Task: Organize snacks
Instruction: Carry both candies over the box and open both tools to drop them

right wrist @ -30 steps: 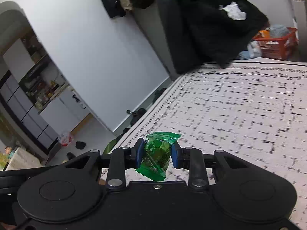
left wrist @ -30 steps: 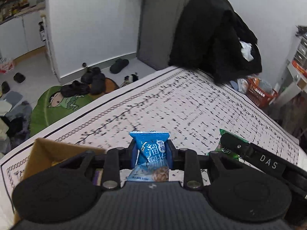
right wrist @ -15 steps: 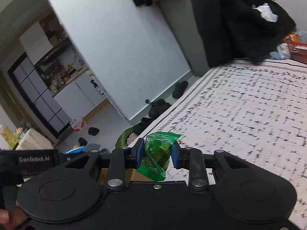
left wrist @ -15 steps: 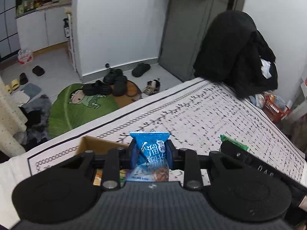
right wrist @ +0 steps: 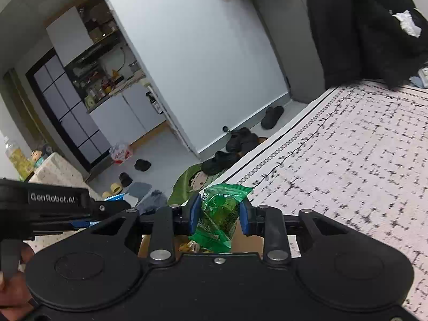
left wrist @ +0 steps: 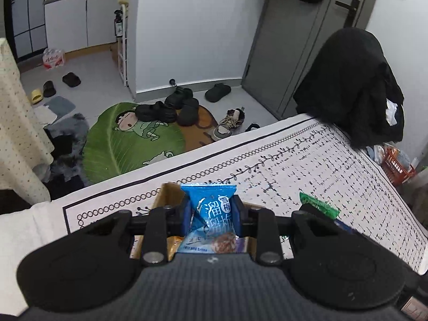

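Snack packets are held 1 per gripper above a cardboard box [left wrist: 167, 195] that stands on a patterned white cloth [left wrist: 334, 165].

Left gripper [left wrist: 211, 218]: its 2 fingers are clamped on a blue snack packet [left wrist: 211, 214]. The packet stands upright between the blue pads [left wrist: 187, 218], its crimped top edge above them and its lower end hanging toward the box opening. In the left wrist view the box's brown wall shows just behind the packet, and other wrappers, orange and purple, show inside the box below the fingers.

Right gripper [right wrist: 220, 215]: its 2 fingers are clamped on a green snack packet [right wrist: 220, 214]. The packet sits tilted between the pads [right wrist: 194, 214], with its lower corner over the brown box [right wrist: 246, 243] interior. In the left wrist view, the tip of this green packet [left wrist: 317, 204] appears to the right of the left gripper, close beside it.

Surroundings: the cloth carries a black ring border and small black marks. Beyond its edge lies a green leaf-shaped mat [left wrist: 128, 144] with dark shoes [left wrist: 171, 107] on and beside it. A black garment [left wrist: 353, 85] hangs over the far end of the cloth, near a grey door [left wrist: 291, 42]. A red basket [left wrist: 396, 165] stands at the right edge of the left wrist view.
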A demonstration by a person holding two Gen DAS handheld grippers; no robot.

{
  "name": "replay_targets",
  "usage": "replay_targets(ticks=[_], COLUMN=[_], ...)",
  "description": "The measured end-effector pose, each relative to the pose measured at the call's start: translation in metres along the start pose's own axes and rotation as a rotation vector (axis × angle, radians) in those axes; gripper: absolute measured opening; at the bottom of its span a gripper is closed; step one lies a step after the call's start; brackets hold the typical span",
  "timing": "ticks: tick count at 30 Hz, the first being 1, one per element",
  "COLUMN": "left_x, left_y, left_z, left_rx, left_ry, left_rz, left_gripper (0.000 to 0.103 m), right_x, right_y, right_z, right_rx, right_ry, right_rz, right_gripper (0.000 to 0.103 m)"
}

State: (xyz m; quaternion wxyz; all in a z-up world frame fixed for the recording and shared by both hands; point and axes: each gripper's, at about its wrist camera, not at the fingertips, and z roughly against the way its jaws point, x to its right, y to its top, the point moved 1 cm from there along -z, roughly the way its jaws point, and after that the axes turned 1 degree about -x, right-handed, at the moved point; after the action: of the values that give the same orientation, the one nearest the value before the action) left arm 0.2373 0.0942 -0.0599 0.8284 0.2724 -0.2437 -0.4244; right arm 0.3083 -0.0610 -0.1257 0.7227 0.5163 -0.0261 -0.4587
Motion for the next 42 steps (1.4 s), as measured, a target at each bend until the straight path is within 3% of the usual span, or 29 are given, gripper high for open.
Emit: replay_targets(ticks=[10,20,29,36,37,38,40,42], left_x=[-0.025,-0.032,-0.043,-0.051,-0.052,-0.053,-0.055,-0.057], left_y=[-0.005,-0.013,-0.01,-0.009,-0.008,-0.007,-0.004,-0.003], left_z=[-0.004,0.007,0.029,0.041,0.043,0.045,0.051,0.056], left_rx=[-0.07,-0.108,-0.086,-0.078,-0.078,-0.077,-0.075,-0.073], left_ry=[-0.007,-0.07,-0.119,-0.126,-0.129,-0.133,-0.14,-0.145], left_rz=[0.066,0.082,0.088,0.088,0.085,0.082,0.073,0.069], left_gripper=[0.03,0.03,0.038,0.053,0.056,0.058,0.061,0.065], right_x=[-0.016,-0.034,-0.053,-0.072,-0.074,-0.075,-0.076,-0.08], right_y=[-0.009,-0.019,-0.024,-0.03,-0.031,-0.032,-0.031,-0.03], right_z=[-0.01,0.003,0.016,0.033,0.036,0.04,0.048,0.057], right_rx=[-0.056,-0.085,-0.103,-0.128,-0.132,-0.131,-0.113,-0.105], right_ry=[0.004,0.004,0.002,0.006,0.009,0.003,-0.04,-0.068], right_rz=[0.017,0.042,0.029,0.017,0.009,-0.006,-0.017,-0.006], right_gripper=[0.03,0.03,0.03,0.031,0.036,0.051,0.066,0.066])
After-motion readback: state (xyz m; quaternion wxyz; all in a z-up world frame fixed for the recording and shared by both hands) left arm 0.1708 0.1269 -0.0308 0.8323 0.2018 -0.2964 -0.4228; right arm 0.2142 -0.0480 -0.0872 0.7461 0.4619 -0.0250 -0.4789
